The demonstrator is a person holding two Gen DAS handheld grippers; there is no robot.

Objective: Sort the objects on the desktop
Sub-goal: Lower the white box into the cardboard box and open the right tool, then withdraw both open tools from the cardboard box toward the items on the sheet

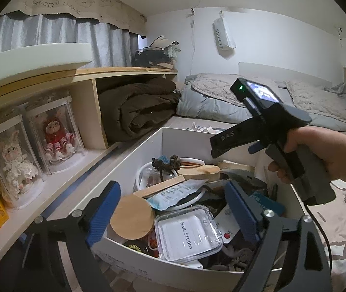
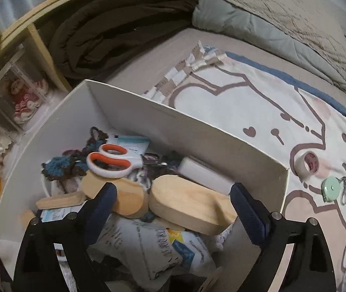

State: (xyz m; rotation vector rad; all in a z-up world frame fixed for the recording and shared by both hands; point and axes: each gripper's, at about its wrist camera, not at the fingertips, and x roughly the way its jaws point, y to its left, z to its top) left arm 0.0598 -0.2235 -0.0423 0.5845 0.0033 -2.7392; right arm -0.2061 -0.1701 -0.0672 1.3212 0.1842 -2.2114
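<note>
Beside the shelf's edge on a patterned bedspread (image 2: 246,112), a cluttered white box (image 2: 197,133) sits under the left gripper (image 1: 173,209) and right gripper (image 2: 173,202), both spread wide, empty.

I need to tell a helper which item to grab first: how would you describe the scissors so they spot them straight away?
Look in the white box on the bed. Toward its far end, on the clutter, lie the scissors. Their white handles with orange-lined loops stand out from the pale wooden blocks beside them.

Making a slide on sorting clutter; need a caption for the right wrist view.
Open right gripper hovers over a white box of clutter topped by orange-handled scissors.
</note>
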